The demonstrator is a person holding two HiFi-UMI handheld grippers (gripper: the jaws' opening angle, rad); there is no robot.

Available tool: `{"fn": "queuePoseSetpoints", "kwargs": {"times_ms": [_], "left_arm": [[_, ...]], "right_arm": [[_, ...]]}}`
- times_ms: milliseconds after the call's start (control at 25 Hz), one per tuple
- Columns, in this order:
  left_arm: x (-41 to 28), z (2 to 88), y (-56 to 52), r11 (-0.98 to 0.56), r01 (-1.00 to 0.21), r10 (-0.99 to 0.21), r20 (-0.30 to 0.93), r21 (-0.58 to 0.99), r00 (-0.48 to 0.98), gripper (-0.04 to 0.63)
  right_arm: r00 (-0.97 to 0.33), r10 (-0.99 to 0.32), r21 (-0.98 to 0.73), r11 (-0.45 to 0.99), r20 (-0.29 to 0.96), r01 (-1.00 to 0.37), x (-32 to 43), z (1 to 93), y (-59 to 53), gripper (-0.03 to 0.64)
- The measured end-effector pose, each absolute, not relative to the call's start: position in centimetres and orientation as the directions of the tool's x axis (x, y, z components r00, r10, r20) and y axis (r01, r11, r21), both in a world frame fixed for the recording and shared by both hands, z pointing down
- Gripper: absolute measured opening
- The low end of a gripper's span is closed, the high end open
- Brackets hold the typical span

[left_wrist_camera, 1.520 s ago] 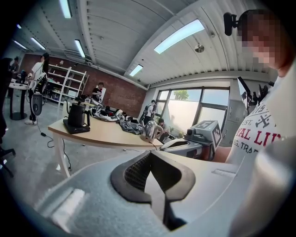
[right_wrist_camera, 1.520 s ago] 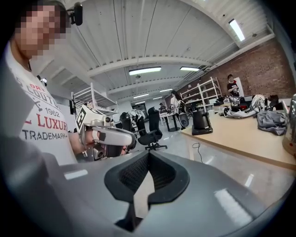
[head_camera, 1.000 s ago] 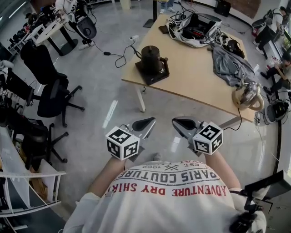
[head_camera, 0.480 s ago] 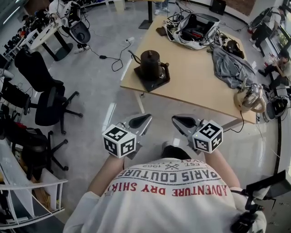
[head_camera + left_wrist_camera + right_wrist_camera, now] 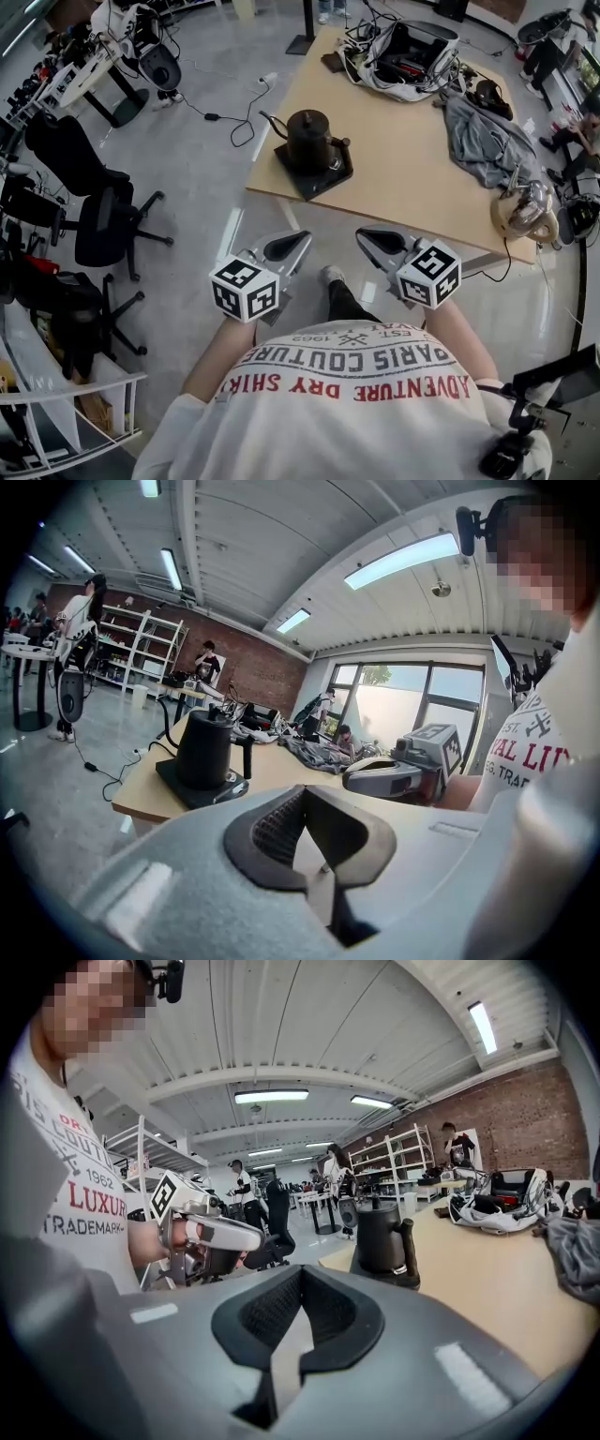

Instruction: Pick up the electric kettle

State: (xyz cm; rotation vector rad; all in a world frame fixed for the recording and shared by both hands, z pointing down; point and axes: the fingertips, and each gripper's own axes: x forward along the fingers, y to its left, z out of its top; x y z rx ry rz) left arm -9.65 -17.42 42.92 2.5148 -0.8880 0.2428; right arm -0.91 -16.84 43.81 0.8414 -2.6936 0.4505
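Observation:
The black electric kettle [image 5: 309,139] stands upright on its black square base [image 5: 317,173], near the corner of a light wooden table [image 5: 412,178]. It also shows ahead in the left gripper view as kettle [image 5: 204,750] and in the right gripper view as kettle [image 5: 380,1237]. My left gripper [image 5: 289,247] and right gripper [image 5: 380,241] hang side by side over the floor, short of the table and well apart from the kettle. Both are shut with nothing in them. Each gripper view shows its own shut tips, left gripper [image 5: 305,803] and right gripper [image 5: 300,1283].
On the table lie a grey cloth [image 5: 483,136], an open bag of cables [image 5: 403,52] and a shiny metal kettle [image 5: 520,208]. Black office chairs [image 5: 103,202] stand at the left. A cable [image 5: 234,117] trails on the floor. People stand by shelves in the background.
Both grippers and the person have moved toward the table, so the kettle looks nearer. A foot now shows on the floor between the grippers. Both jaws stayed shut.

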Motion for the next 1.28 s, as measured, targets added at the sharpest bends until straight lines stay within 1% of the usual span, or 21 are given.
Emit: {"fn": "queuePoseSetpoints", "kwargs": {"times_ms": [120,320,560,640,720,840,1000,1120,1280], "left_arm": [[-10.1,44.0,-19.8,-0.666,-0.645,-0.559,0.323,0.374,0.764,0.000],[-9.6,46.4,-23.8,-0.636,-0.650,-0.547,0.351,0.416,0.760,0.002],[-10.4,47.7,-29.1,-0.618,-0.666,-0.548,0.377,0.418,0.746,0.002],[-11.1,48.2,-30.9,-0.605,-0.676,-0.557,0.382,0.422,0.737,0.002],[-11.4,48.6,-32.6,-0.591,-0.678,-0.566,0.375,0.437,0.734,0.002],[-11.3,48.7,-34.2,-0.581,-0.675,-0.573,0.361,0.455,0.736,0.002],[-12.0,49.4,-35.0,-0.566,-0.685,-0.576,0.375,0.458,0.727,0.002],[-13.0,50.3,-35.9,-0.541,-0.705,-0.591,0.390,0.458,0.707,0.002],[-14.0,51.3,-37.5,-0.511,-0.726,-0.612,0.397,0.461,0.683,0.002]], "right_arm": [[-0.785,-0.506,-0.219,0.772,0.358,-0.597,-0.6,44.7,-19.4,0.002],[-0.765,-0.504,-0.213,0.761,0.401,-0.613,0.0,47.0,-24.3,0.002],[-0.762,-0.507,-0.207,0.761,0.404,-0.616,0.1,47.8,-30.7,0.002],[-0.760,-0.506,-0.208,0.759,0.407,-0.617,0.1,48.1,-32.4,0.028],[-0.766,-0.495,-0.221,0.761,0.409,-0.610,0.0,48.5,-33.5,0.035],[-0.765,-0.489,-0.221,0.762,0.419,-0.609,-0.1,49.1,-34.7,0.065],[-0.724,-0.522,-0.155,0.753,0.451,-0.640,0.1,50.2,-36.5,0.118],[-0.708,-0.529,-0.112,0.759,0.469,-0.642,0.0,51.3,-37.9,0.142],[-0.717,-0.514,-0.135,0.761,0.470,-0.634,-0.5,52.8,-39.2,0.156]]}}
